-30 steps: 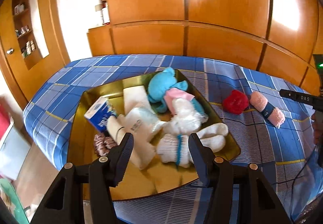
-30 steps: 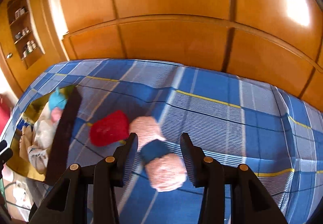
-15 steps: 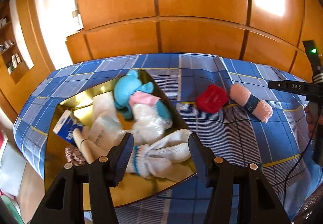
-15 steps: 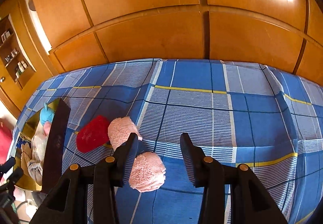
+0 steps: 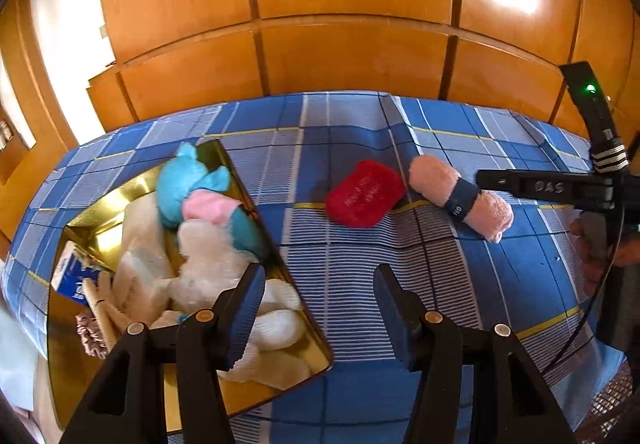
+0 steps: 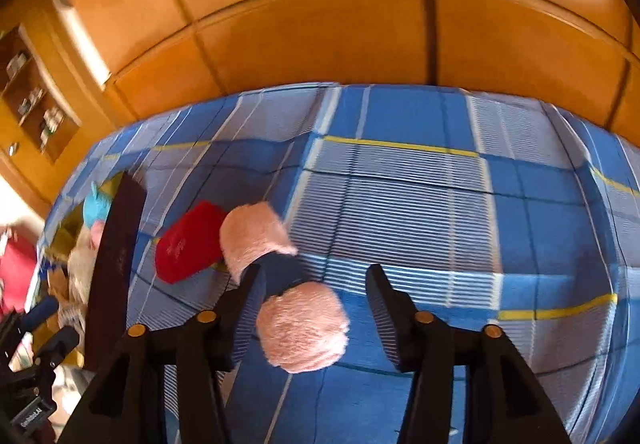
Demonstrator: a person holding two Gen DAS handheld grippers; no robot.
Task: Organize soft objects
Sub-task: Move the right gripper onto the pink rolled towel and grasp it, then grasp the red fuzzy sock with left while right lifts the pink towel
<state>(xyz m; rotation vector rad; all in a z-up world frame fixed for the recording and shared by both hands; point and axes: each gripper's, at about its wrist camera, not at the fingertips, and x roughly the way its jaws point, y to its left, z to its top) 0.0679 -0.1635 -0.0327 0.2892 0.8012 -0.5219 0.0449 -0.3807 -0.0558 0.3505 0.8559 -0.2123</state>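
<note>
A pink rolled towel [image 6: 300, 328] with a navy band lies on the blue plaid cover, between the jaws of my right gripper [image 6: 316, 284]. The jaws are opening and stand wider than the roll. The roll sits close to the left finger [image 6: 248, 296] and clear of the right one. A red fuzzy pouch [image 6: 188, 248] lies just left of the roll. In the left wrist view the pouch [image 5: 364, 193] and roll [image 5: 460, 195] lie side by side, with the right gripper [image 5: 486, 179] reaching the roll from the right. My left gripper [image 5: 320, 284] is open and empty over the cover, beside the gold tray [image 5: 116, 199].
The tray holds a blue plush [image 5: 180, 183], a white plush [image 5: 208, 244], white socks [image 5: 276, 320] and a blue pack [image 5: 70, 276]. Its dark side wall [image 6: 116, 264] stands left of the pouch. Wooden panels [image 5: 340, 3] rise behind the bed. A hand [image 5: 596, 244] holds the right gripper.
My left gripper has swung right, from over the tray's contents to the cover beside it. The right gripper's jaws have widened around the pink roll and come lower over it.
</note>
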